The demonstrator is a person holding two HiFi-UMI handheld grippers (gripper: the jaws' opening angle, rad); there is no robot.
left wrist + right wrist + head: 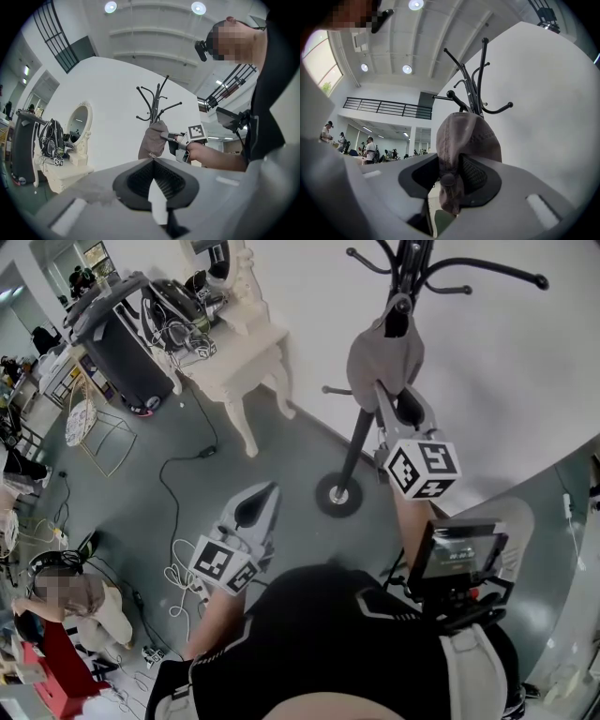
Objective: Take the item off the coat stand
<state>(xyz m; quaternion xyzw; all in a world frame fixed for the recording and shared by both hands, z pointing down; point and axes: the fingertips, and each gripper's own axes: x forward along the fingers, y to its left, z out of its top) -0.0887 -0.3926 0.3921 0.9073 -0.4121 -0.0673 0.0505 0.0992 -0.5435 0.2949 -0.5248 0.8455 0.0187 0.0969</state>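
Observation:
A grey cap (384,357) (152,140) (464,136) hangs on the black coat stand (361,442) (154,101) (480,79), just below its hooks. My right gripper (388,399) (166,137) (450,176) reaches up to the cap, shut on its lower part, and the fabric is pinched between the two dark pads. My left gripper (267,491) (152,164) is held lower and to the left, away from the stand. Its jaws are shut with nothing between them. The stand's round base (339,493) rests on the grey floor.
A white dressing table with a mirror (239,357) stands left of the coat stand, with a black cart (127,343) beyond it. Cables (183,470) trail over the floor. A person crouches at the lower left (70,601). A white wall curves behind the stand.

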